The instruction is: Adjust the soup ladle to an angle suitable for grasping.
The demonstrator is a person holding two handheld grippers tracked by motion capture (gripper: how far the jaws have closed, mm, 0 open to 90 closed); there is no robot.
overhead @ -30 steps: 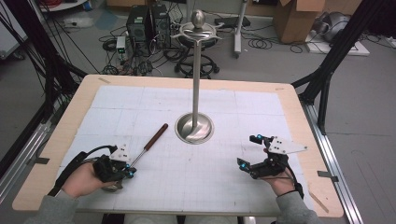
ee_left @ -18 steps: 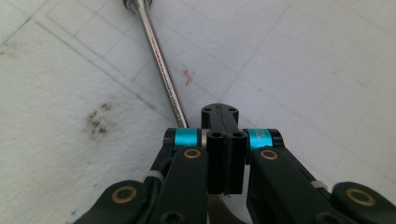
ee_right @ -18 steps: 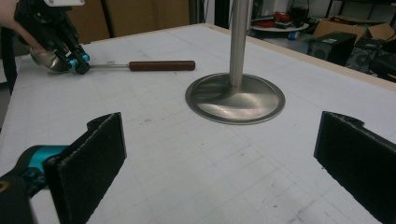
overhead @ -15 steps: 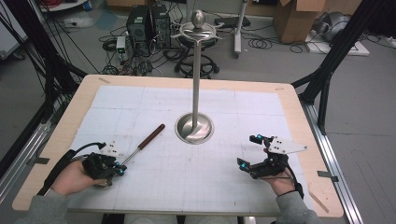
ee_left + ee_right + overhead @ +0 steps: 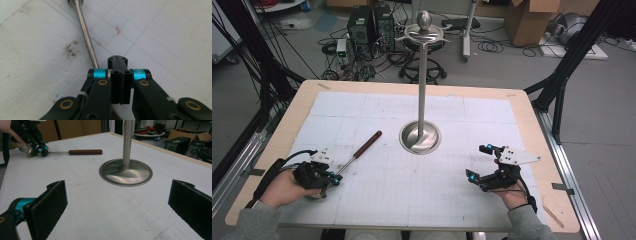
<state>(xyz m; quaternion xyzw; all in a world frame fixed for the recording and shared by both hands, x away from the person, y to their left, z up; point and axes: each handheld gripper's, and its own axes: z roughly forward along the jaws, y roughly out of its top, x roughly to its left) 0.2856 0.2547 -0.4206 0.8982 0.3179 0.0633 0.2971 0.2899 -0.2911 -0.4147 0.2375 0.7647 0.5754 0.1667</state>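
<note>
Cables, boxes and computer cases crowd the floor behind a wood-edged desk covered by a white gridded mat, with a tall steel stand on its round base at the centre. A ladle lies flat on the mat's left half. Its long axis runs diagonally, with the metal bowl by the person's left hand and the brown wooden grip pointing up toward the stand's base.

The left gripper is much the nearer. Its fingers are pressed together with nothing visible between them, and the thin steel shaft passes just beside and under their left edge — next to them, not clamped.

The right gripper hovers well apart across the mat, fingers spread wide and empty, facing the stand.
</note>
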